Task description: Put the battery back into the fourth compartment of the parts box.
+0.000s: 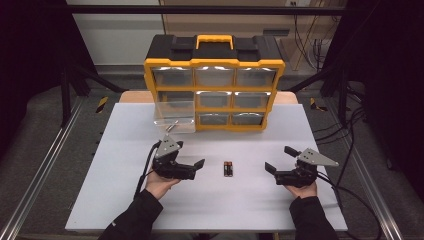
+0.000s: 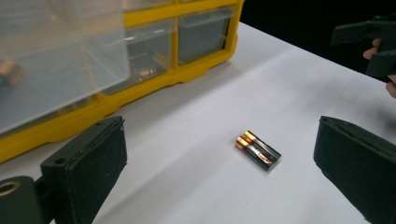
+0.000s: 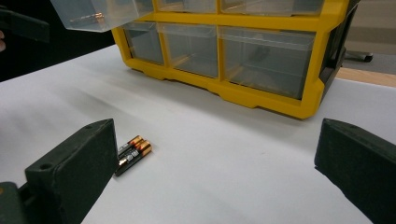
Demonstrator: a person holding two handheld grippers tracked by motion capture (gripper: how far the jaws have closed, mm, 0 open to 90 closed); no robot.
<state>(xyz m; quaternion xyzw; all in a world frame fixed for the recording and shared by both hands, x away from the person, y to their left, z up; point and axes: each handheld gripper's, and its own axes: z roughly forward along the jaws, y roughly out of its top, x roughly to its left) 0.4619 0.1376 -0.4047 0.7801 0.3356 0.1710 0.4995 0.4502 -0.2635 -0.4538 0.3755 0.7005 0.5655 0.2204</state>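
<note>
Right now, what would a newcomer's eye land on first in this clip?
The yellow drawer cabinet at the table's far edge stands out, with one clear drawer pulled out at its lower left. On the white table, two batteries lie side by side between the open left gripper and the open right gripper.

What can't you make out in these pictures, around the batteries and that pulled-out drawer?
- Batteries: too small in the high view to read a label; in the right gripper view the near jaw covers their far ends.
- Item in the open drawer: a small metal-looking piece in the high view, blurred through the plastic in the left gripper view.
- Organizer: its other drawers hide their contents behind glare.
</note>
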